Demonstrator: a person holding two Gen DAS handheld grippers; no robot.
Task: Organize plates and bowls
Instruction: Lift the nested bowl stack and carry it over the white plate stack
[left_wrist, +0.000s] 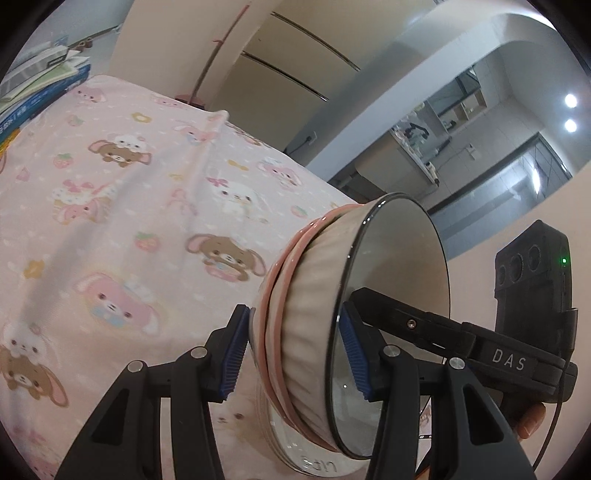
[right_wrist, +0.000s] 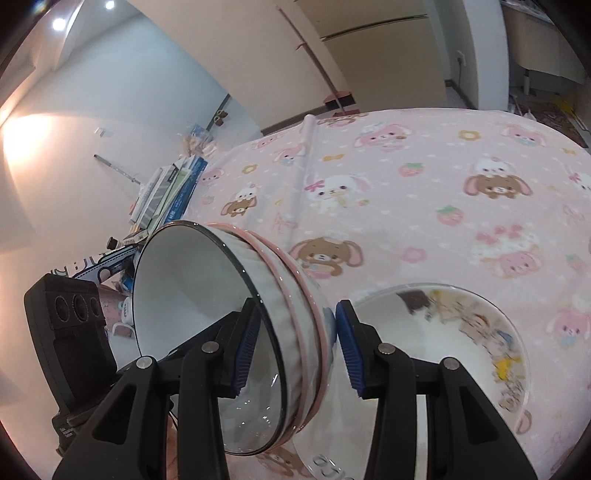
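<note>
A stack of nested bowls, white ribbed on the inside with pink rims outside, is tilted on its side (left_wrist: 314, 314) above the pink cartoon tablecloth. My left gripper (left_wrist: 293, 354) is shut on one side of the stack, one pad inside the white bowl, the other on the outer bowl's base. My right gripper (right_wrist: 295, 349) is shut on the opposite side of the same stack (right_wrist: 280, 306). A white plate with cartoon print (right_wrist: 461, 325) lies on the cloth to the right of the stack.
The tablecloth (left_wrist: 129, 192) covers the table. Books and boxes (right_wrist: 166, 192) are piled at the far left edge, also in the left wrist view (left_wrist: 33, 85). The other gripper's camera body (left_wrist: 532, 280) sits close beside the stack.
</note>
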